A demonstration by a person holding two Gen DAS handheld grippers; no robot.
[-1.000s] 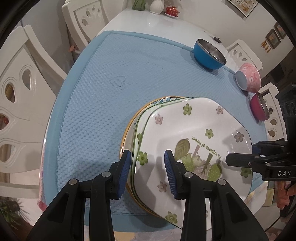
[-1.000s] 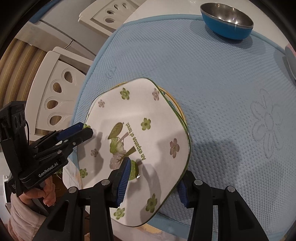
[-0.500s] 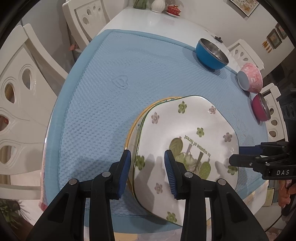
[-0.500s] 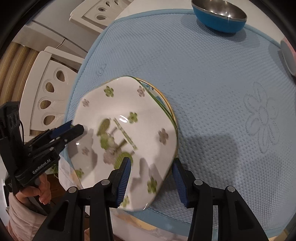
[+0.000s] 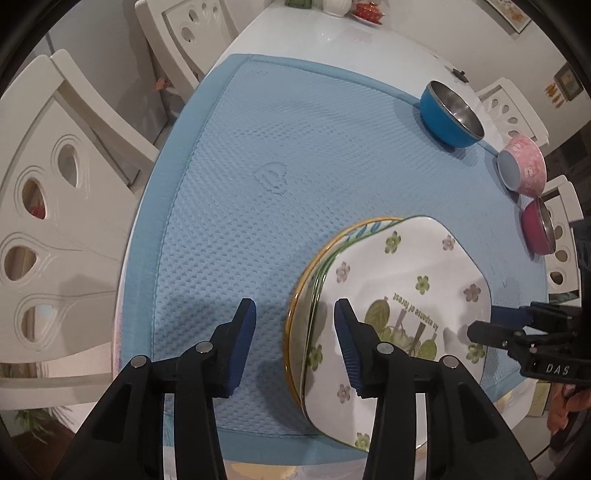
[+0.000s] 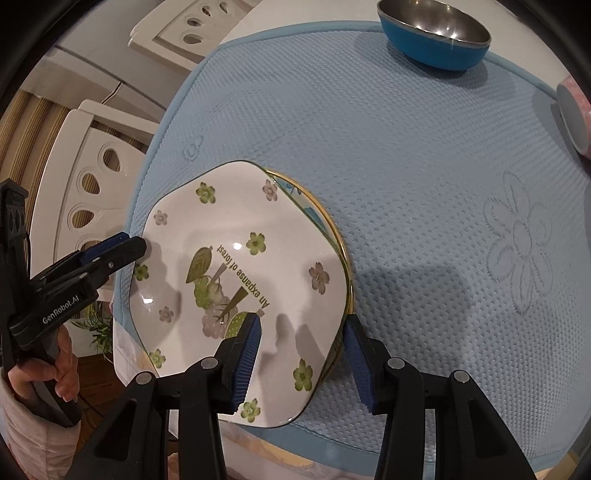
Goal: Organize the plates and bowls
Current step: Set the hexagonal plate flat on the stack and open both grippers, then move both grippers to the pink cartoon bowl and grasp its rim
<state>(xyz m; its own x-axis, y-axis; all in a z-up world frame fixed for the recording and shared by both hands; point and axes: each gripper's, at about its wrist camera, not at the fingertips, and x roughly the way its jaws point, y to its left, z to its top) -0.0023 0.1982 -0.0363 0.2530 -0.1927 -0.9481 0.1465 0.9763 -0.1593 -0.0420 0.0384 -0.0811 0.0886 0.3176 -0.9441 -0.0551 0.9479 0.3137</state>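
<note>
Plates stacked: floral plate [image 5: 402,291] sits atop the stack near the blue mat's [image 5: 258,221] front edge, left gripper [image 5: 291,343] just opened off its rim, right gripper [image 6: 301,354] straddling the opposite rim unclamped; next, bowls [image 5: 450,110].

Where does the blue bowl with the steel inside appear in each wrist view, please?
Left wrist view: blue bowl in the upper right, at the mat's far edge.
Right wrist view: blue bowl at the top, right of centre.
Shared landmark: the flowered plate on the stack.
</note>
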